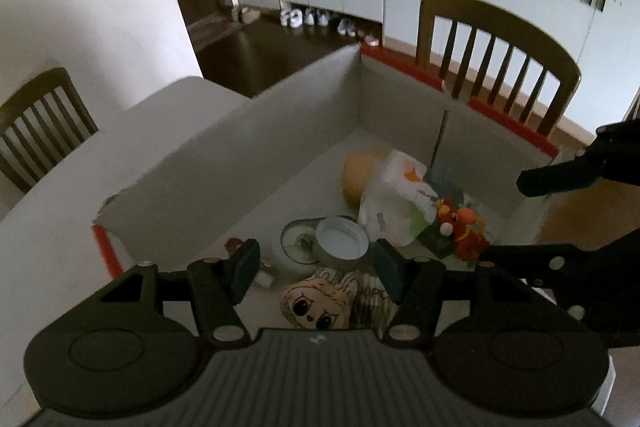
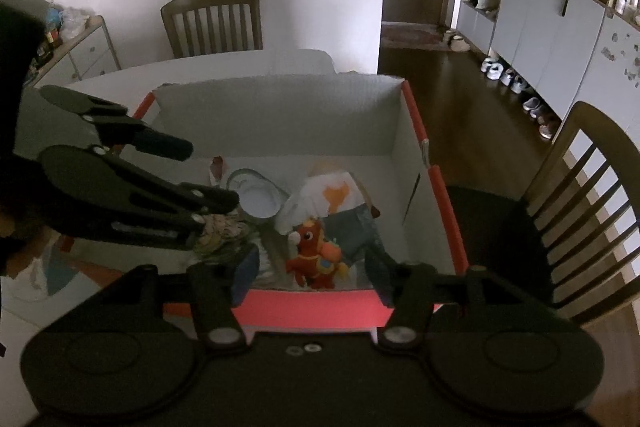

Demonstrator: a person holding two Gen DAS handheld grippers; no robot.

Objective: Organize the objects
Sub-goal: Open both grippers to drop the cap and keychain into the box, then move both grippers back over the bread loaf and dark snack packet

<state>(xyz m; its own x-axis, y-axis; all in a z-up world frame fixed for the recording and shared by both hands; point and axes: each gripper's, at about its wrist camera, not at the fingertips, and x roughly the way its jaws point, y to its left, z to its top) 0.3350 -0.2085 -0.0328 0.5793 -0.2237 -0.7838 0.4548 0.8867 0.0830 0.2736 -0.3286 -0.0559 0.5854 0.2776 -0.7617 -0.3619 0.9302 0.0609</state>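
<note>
A: Report the position and jaw state of each unit.

B: The left gripper is held above the near end of the cardboard box, pointing down into it. Its jaws stand apart with nothing between the pads. The right gripper is held over the red-edged near wall of the same box; its jaws are also apart and grip nothing.

A: Location of the objects?

B: All lie on the box floor. The red plush toy sits near the right gripper, touching a doll in a white top and jeans. A round tin with a white inner face lies beside a clear round lid. A plush face with large eyes lies directly below the left gripper.

A: Anything further under the plush face?

B: Possibly a printed packet; the view there is too blurred to confirm.

A: Box placement?

B: It rests on a white table, with wooden chairs alongside.
</note>
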